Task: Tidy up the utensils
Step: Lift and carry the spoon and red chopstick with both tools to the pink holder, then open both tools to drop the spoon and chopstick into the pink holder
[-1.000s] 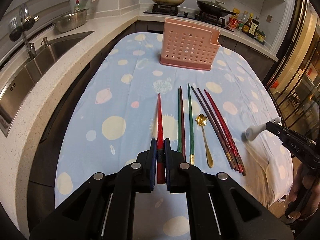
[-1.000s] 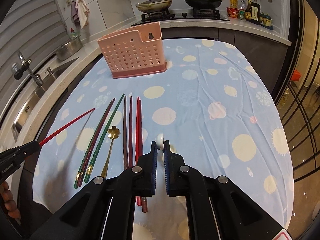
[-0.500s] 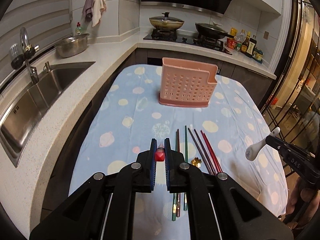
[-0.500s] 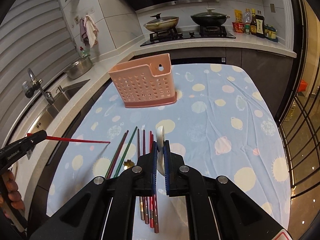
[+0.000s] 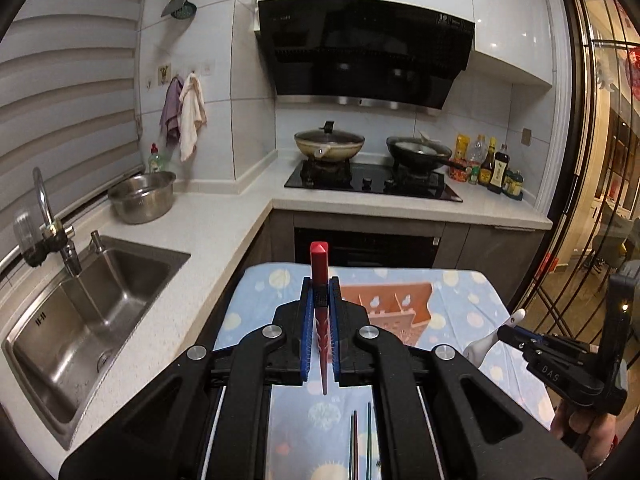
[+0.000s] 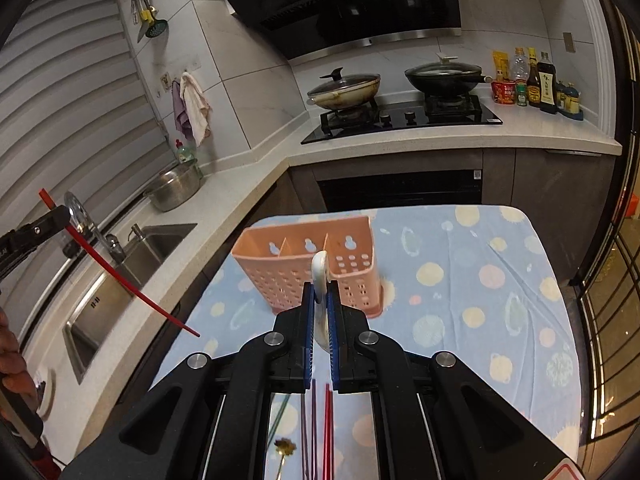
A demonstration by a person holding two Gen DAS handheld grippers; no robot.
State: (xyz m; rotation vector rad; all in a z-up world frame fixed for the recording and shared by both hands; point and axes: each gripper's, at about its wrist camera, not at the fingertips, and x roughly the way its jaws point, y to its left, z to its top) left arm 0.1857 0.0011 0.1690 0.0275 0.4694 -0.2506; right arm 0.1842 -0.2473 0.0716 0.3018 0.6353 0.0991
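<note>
My left gripper (image 5: 320,300) is shut on a red chopstick (image 5: 320,280), held high above the table with its thick end up and its tip pointing down. It also shows in the right wrist view (image 6: 120,276). My right gripper (image 6: 319,296) is shut on a white ceramic spoon (image 6: 320,270), also raised; it shows in the left wrist view (image 5: 486,342). The pink perforated utensil holder (image 6: 304,268) stands on the blue spotted tablecloth (image 6: 460,280), ahead of and below both grippers. It has three compartments, which look empty.
Green and red chopsticks (image 5: 360,440) and a gold spoon (image 6: 284,446) lie on the cloth below the grippers. A steel sink (image 5: 80,308) and worktop are to the left. A hob with two pans (image 5: 372,148) stands behind the table. Glass doors are on the right.
Both grippers have lifted their utensils off the table and risen. They have moved forward toward the pink holder and tilted up, so the chopstick and spoon now stand nearly upright.
</note>
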